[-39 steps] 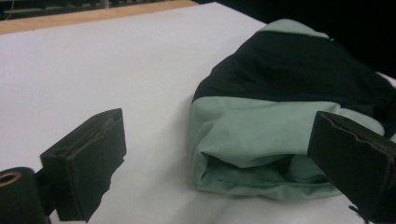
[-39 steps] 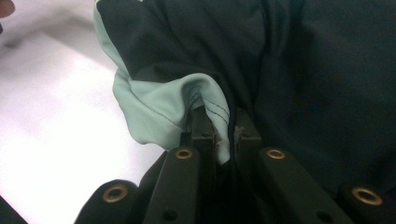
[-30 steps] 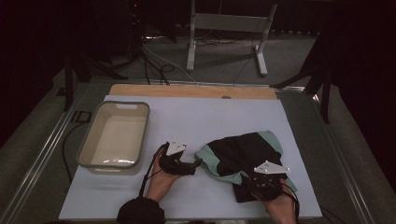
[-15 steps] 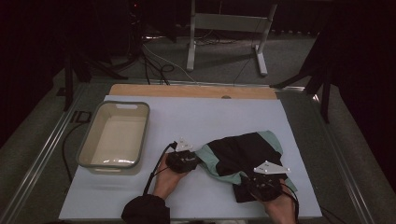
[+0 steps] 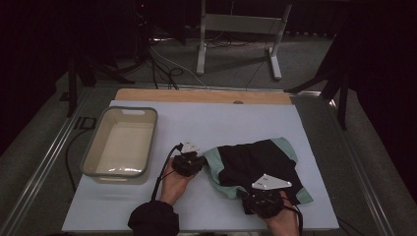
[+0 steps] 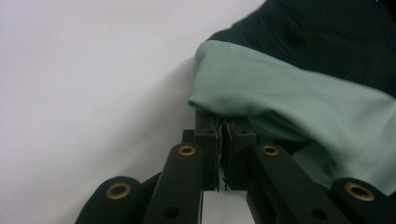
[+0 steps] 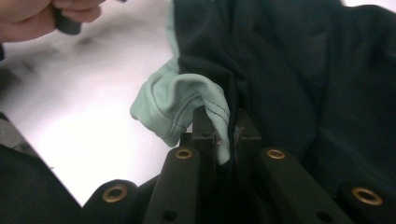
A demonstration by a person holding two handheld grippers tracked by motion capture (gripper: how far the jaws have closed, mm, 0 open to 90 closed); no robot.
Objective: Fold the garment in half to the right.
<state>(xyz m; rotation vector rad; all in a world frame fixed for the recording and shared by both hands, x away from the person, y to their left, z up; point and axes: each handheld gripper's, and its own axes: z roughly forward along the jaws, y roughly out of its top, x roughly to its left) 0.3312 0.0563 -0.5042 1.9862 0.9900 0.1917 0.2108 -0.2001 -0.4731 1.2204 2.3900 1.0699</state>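
High view: a garment (image 5: 255, 167), black with mint-green trim, lies crumpled on the right half of the pale table (image 5: 221, 123). Left hand-held gripper (image 5: 189, 162) sits at the garment's left edge; right hand-held gripper (image 5: 263, 199) at its near edge, under a grey three-cornered plate. A cream plastic bin (image 5: 120, 142) stands on the table well to the left, apart from the cloth. Jaw state is not readable from this height.

Left gripper view: the jaws are pressed together just beneath a fold of the green trim (image 6: 280, 98); whether any cloth is caught between them cannot be told.

Right gripper view: the jaws are clenched on a bunched green hem (image 7: 187, 109) with black fabric beside it. The person's left hand (image 7: 51, 14) shows at upper left, above bare table.
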